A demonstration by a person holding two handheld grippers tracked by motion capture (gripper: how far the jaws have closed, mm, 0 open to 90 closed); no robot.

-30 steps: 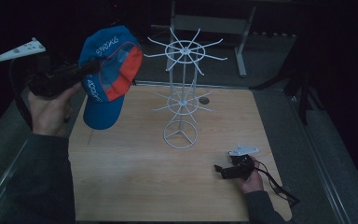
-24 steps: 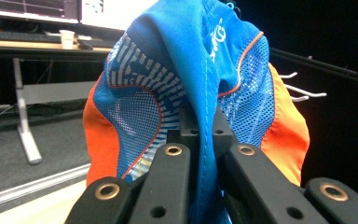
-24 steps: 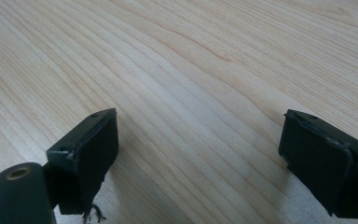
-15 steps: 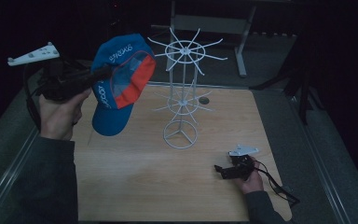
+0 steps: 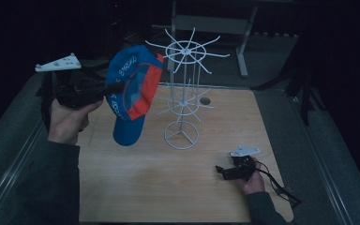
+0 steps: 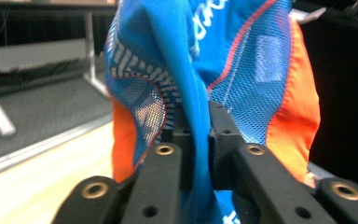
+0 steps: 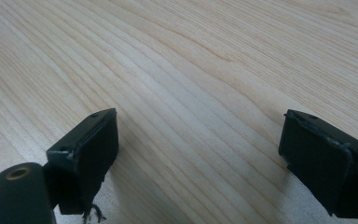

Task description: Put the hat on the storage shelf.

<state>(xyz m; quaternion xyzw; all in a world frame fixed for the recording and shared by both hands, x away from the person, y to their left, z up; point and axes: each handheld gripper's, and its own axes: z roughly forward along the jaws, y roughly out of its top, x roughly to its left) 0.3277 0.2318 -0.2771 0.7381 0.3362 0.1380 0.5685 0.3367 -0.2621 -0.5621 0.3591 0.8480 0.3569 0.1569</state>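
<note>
Here the left gripper [image 5: 107, 88], at the left of the high view and raised above the counter [image 5: 136, 183], has its jaws pressed nearly together on a fold of the blue and orange baseball cap [image 5: 132, 96]. In the left gripper view the two black jaws rise from the bottom edge with only a thin ridge of blue fabric [image 6: 193, 126] pinched between them, and the left gripper [image 6: 196, 140] clamps that ridge at the frame's centre; mesh panels, orange cloth and white lettering of the cap spread above and to both sides. In the high view the cap hangs from the jaws in the upper left centre of the frame, its blue brim pointing down toward the wood, clear of the surface. It sits just beside the white wire display rack [image 5: 183, 96], which stands upright on its round base in the middle of the counter, spokes fanning out at two levels; whether cap and spokes touch cannot be told. The right gripper [image 5: 221, 171] lies low at the lower right of the high view, held in a hand [image 5: 252, 180]. In the right gripper view its jaws stand wide apart, holding nothing, with bare pale wood grain [image 7: 205, 70] between and beyond them.
</note>
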